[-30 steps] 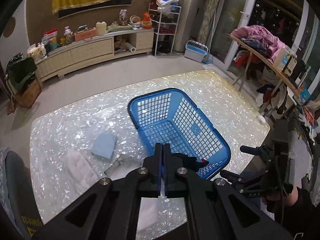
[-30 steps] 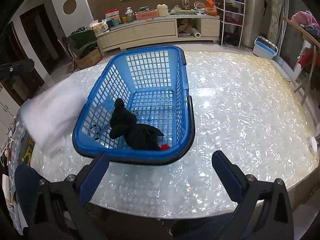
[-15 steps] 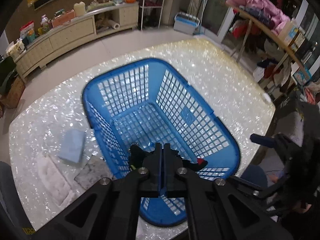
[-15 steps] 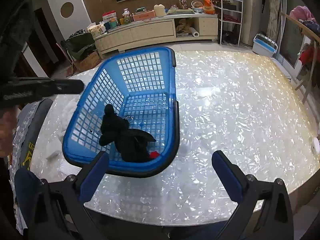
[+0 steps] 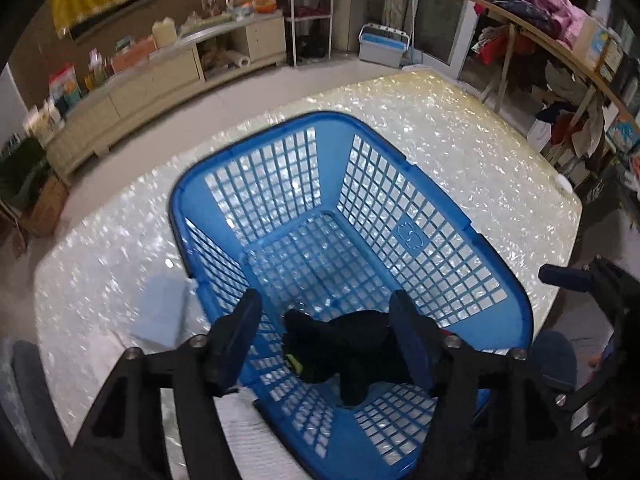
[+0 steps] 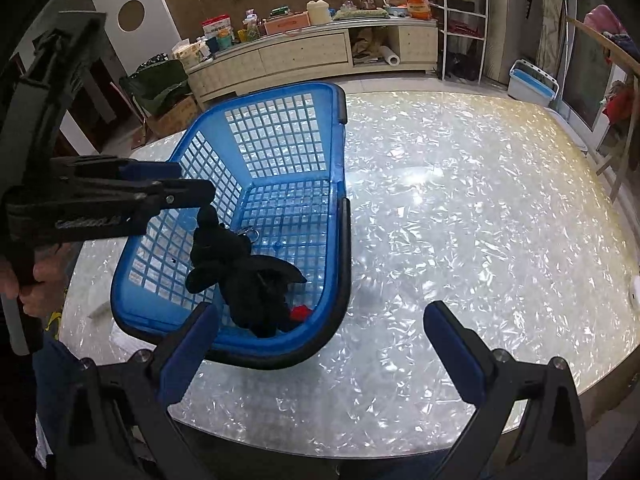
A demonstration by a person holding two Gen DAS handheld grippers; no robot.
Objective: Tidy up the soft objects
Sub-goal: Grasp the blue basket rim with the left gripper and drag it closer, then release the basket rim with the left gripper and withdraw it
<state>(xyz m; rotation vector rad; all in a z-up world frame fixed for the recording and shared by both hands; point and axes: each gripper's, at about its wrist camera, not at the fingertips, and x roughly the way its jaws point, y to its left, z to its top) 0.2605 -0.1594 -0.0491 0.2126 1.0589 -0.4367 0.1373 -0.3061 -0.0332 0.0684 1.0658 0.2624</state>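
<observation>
A blue plastic basket point(image 5: 404, 208) stands on the pearly white table; it also shows in the right wrist view point(image 6: 280, 132). A black soft toy point(image 5: 340, 344) lies in its near end and shows in the right wrist view point(image 6: 244, 276) with a red spot. My left gripper point(image 5: 326, 320) is open and empty above the toy, over the basket's near end; it shows from the side in the right wrist view point(image 6: 176, 188). My right gripper point(image 6: 320, 332) is open and empty at the table's front edge, beside the basket.
A light blue cloth point(image 5: 164, 304) and a white towel point(image 5: 256, 440) lie on the table point(image 6: 480, 200) left of the basket. A small white object point(image 5: 565, 184) sits at the table's right edge. Cabinets and shelves stand behind.
My left gripper moved over the basket and opened from shut. The black toy now lies in full view between its fingers. The right gripper stayed open and hardly moved.
</observation>
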